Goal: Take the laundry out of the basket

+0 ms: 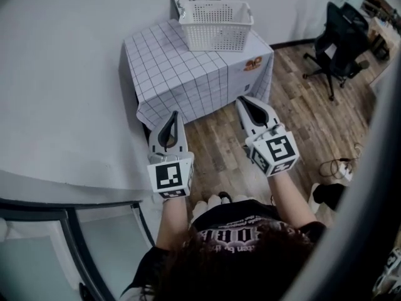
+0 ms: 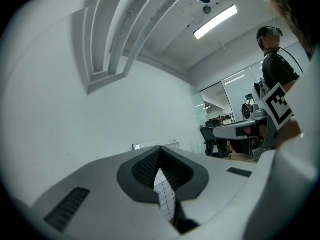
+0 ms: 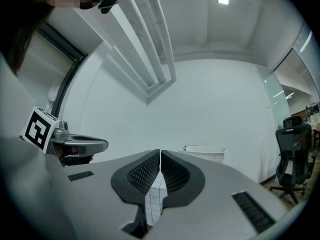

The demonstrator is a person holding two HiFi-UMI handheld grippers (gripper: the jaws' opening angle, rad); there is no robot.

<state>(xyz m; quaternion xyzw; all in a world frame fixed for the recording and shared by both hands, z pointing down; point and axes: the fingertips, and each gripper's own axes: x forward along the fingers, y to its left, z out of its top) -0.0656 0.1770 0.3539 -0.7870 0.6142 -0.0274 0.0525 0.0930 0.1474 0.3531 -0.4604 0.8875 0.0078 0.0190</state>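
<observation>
Basket [image 1: 216,24], white mesh, sitting on checked tablecloth [image 1: 182,74] against the wall; contents not showing. Picture frame [image 1: 182,2] standing behind it, half hidden. Office chair [image 1: 341,33] sitting off right. Wooden floor [image 1: 213,143] lying between table and jaws. Left gripper [image 1: 174,115] and right gripper [image 1: 242,100] hovering well short of the basket, jaws pressing together, gripping nothing.
</observation>
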